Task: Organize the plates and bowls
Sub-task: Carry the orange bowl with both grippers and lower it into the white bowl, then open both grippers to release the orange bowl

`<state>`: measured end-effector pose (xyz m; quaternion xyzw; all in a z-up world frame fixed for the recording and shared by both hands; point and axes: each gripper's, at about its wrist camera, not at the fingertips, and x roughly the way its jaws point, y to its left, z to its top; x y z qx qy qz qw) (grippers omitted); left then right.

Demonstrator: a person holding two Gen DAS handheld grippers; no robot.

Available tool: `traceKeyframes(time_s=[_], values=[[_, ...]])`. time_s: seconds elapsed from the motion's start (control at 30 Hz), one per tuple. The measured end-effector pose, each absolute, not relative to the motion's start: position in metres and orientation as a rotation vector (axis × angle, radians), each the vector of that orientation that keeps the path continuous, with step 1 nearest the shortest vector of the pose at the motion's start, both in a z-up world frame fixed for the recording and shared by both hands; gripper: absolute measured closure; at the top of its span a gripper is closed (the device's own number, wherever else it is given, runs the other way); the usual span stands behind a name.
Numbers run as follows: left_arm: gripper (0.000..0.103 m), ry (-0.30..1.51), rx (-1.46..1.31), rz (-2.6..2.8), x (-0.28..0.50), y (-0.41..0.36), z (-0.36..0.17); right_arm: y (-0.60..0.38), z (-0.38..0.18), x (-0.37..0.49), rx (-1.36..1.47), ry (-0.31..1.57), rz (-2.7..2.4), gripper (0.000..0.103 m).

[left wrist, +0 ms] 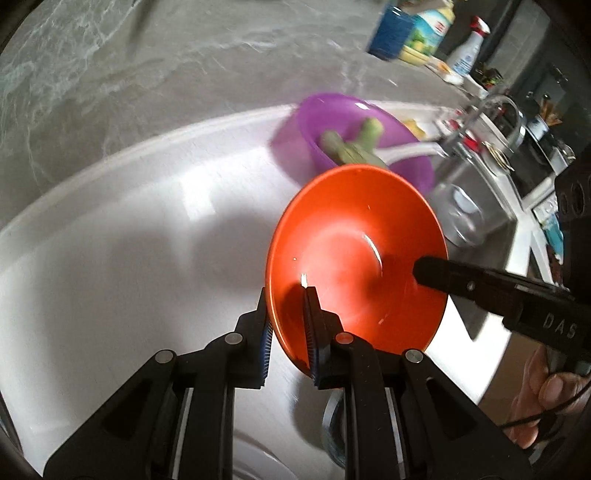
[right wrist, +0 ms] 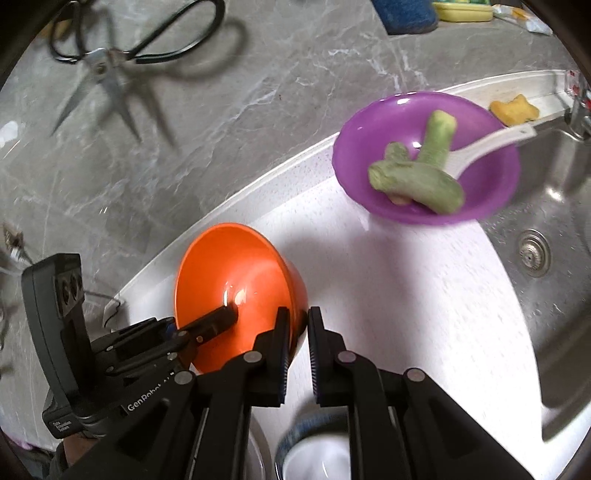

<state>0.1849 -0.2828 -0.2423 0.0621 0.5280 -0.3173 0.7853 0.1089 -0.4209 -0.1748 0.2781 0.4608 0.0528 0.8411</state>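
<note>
An orange bowl (left wrist: 354, 251) is held tilted above a white board (left wrist: 129, 229). My left gripper (left wrist: 288, 321) is shut on its near rim. My right gripper (right wrist: 298, 345) is shut on the opposite rim of the orange bowl (right wrist: 236, 280); one of its fingers (left wrist: 443, 275) reaches inside the bowl. A purple bowl (right wrist: 424, 155) sits beyond on the board, holding green vegetable pieces (right wrist: 417, 177) and a white spoon (right wrist: 491, 142). It also shows in the left wrist view (left wrist: 343, 122).
A steel sink (right wrist: 546, 236) lies to the right of the white board (right wrist: 406, 280). Scissors (right wrist: 110, 59) lie on the grey marble counter (right wrist: 207, 122). A yellow sponge (right wrist: 513, 109), bottles (left wrist: 417, 29) and a faucet (left wrist: 506, 114) are nearby. A cup (right wrist: 314, 450) sits below my right gripper.
</note>
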Motion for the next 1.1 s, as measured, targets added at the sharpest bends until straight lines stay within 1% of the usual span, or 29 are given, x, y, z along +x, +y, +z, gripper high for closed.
traceKeyframes(time_s=[0.27,0.57,0.83,1.1], values=[[0.088,1.168,0.167,-0.738,0.107,-0.286,-0.248,-0.431,-0.167,0.036,0.56,1.0,0.111,0.091],[0.088,1.243,0.208,-0.742,0.051,-0.292,-0.282,-0.432,-0.195,-0.012,0.568,1.081,0.103,0.091],[0.088,1.272,0.244,-0.72,0.038,-0.298,-0.301,-0.432,-0.226,-0.026,0.571,1.151,0.102,0.092],[0.088,1.273,0.239,-0.708,0.037,-0.3,-0.31,-0.431,-0.235,-0.028,0.553,1.176,0.095,0.093]])
